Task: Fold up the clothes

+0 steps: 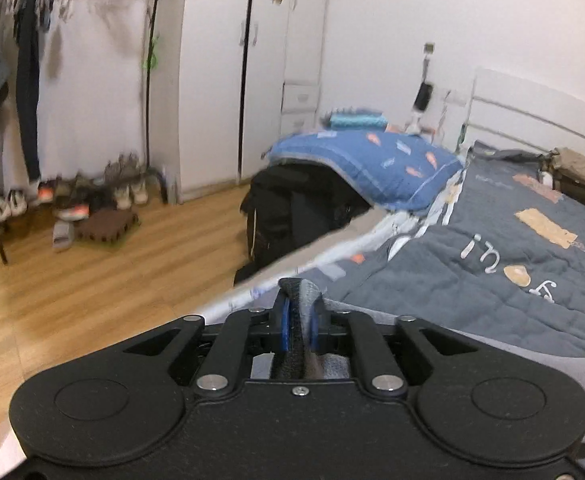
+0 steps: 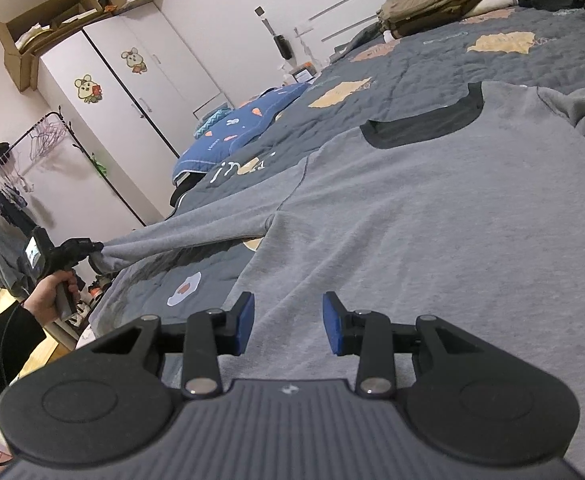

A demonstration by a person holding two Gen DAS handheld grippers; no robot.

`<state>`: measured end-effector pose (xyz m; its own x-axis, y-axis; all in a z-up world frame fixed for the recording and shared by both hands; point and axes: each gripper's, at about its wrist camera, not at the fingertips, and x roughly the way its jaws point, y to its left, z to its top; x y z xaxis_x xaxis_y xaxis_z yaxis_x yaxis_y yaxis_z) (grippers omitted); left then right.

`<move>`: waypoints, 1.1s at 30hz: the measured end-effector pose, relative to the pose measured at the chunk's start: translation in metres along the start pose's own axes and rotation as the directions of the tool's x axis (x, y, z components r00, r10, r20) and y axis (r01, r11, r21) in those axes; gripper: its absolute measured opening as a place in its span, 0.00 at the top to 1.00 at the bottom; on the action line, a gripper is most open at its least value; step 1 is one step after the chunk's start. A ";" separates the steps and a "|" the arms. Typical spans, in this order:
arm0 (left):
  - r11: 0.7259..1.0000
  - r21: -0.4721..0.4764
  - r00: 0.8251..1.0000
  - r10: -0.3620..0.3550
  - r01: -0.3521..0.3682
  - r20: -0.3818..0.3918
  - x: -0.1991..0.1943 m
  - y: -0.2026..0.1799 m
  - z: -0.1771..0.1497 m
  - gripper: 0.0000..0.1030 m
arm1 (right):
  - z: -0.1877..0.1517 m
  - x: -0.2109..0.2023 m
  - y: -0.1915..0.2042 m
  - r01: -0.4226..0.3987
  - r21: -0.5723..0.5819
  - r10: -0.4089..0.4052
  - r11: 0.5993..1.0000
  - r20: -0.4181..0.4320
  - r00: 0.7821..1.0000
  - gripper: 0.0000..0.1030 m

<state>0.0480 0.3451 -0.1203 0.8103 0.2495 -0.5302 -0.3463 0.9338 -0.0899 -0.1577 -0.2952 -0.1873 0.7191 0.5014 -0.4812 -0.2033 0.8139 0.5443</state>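
Your bed (image 2: 432, 60), under its grey quilt, fills the right side, with open wood floor (image 1: 92, 280) beyond its left edge. The grey sweatshirt (image 2: 432, 208) lies flat on it, collar away from you. Your left gripper (image 1: 298, 314) is clamped on the sleeve cuff (image 1: 306, 292), stretched past the bed edge. Your right gripper (image 2: 288, 322) hovers over the hem, jaws apart and empty.

In the right wrist view the grey sweatshirt (image 2: 432, 208) lies flat with open quilt (image 2: 412, 64) beyond it. Folded clothes (image 2: 432, 8) block the upper right; the stretched sleeve (image 2: 188, 236) bars the left.
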 end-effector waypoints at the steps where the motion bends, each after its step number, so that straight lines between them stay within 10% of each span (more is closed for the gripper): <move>1: 1.000 0.006 1.000 0.001 -0.001 -0.007 -0.001 -0.002 -0.002 0.75 | -0.001 0.000 0.000 0.000 -0.002 0.000 1.000 -0.003 1.000 0.65; 5: 0.999 0.022 0.999 -0.036 0.036 0.012 -0.027 -0.014 -0.019 0.48 | 0.000 -0.001 0.001 -0.008 -0.002 0.008 1.000 -0.004 1.000 0.65; 9: 0.978 0.042 0.979 -0.204 0.204 -0.019 -0.061 -0.045 -0.039 0.47 | 0.002 -0.003 0.001 -0.015 0.006 0.015 1.000 0.003 1.000 0.65; 14: 0.845 -0.061 0.830 -0.534 0.531 -0.163 -0.085 -0.135 -0.073 0.47 | 0.003 -0.007 0.005 -0.030 0.010 0.030 0.999 0.013 0.999 0.65; 17: 0.778 -0.201 0.731 -0.629 0.596 -0.265 -0.074 -0.186 -0.096 0.47 | 0.005 -0.011 0.009 -0.046 0.001 0.046 0.999 0.028 0.999 0.65; 20: 0.757 -0.301 0.670 -0.654 0.581 -0.350 -0.054 -0.228 -0.120 0.47 | 0.008 -0.014 0.007 -0.055 0.012 0.054 0.998 0.038 0.998 0.65; 26: 0.679 -0.555 0.631 -0.707 0.481 -0.319 -0.011 -0.253 -0.159 0.47 | 0.007 -0.013 -0.001 -0.058 0.027 0.057 0.998 0.031 0.998 0.65; 33: 0.636 -0.631 0.641 -0.717 0.443 -0.273 0.017 -0.263 -0.176 0.47 | 0.003 -0.008 -0.010 -0.067 0.049 0.067 0.997 0.008 0.998 0.65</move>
<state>0.0700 0.0592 -0.2542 0.6389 -0.5798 -0.5056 -0.1596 0.5430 -0.8244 -0.1593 -0.3078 -0.1872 0.7090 0.5522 -0.4386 -0.2181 0.7632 0.6082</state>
